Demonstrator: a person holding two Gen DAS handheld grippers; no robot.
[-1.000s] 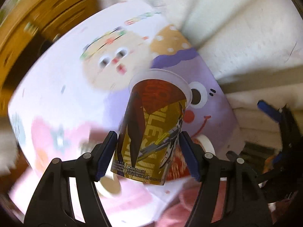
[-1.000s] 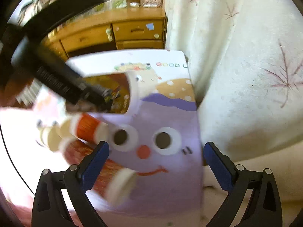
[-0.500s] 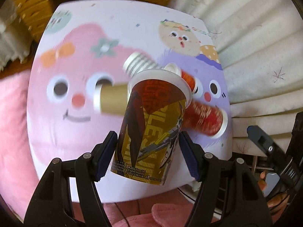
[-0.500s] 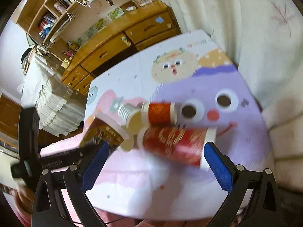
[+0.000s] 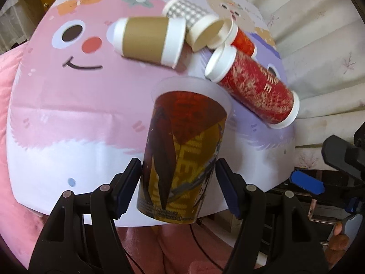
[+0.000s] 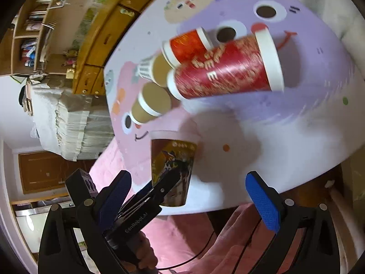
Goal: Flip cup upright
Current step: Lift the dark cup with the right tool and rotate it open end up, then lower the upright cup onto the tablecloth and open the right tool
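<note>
My left gripper (image 5: pixel 178 182) is shut on a yellow and dark-red printed cup (image 5: pixel 182 155) and holds it above the front part of the cartoon-print table (image 5: pixel 68 114). The cup's wide translucent rim points away from me. The same cup (image 6: pixel 173 166) shows in the right wrist view with the left gripper's black fingers (image 6: pixel 164 185) around it. My right gripper (image 6: pixel 189 189) is open and empty, near the table's front edge.
Several paper cups lie on their sides in a cluster: a brown one (image 5: pixel 148 38), a grey checked one (image 5: pixel 187 13), a small red one (image 5: pixel 241 41) and a large red one (image 5: pixel 253 86). A wooden cabinet (image 6: pixel 95 45) stands beyond the table. Curtains (image 5: pixel 319 34) hang at the right.
My left gripper has carried the yellow cup toward the table's front and tilted down. The right gripper has drawn back and turned, so the cluster of cups now sits higher in its view.
</note>
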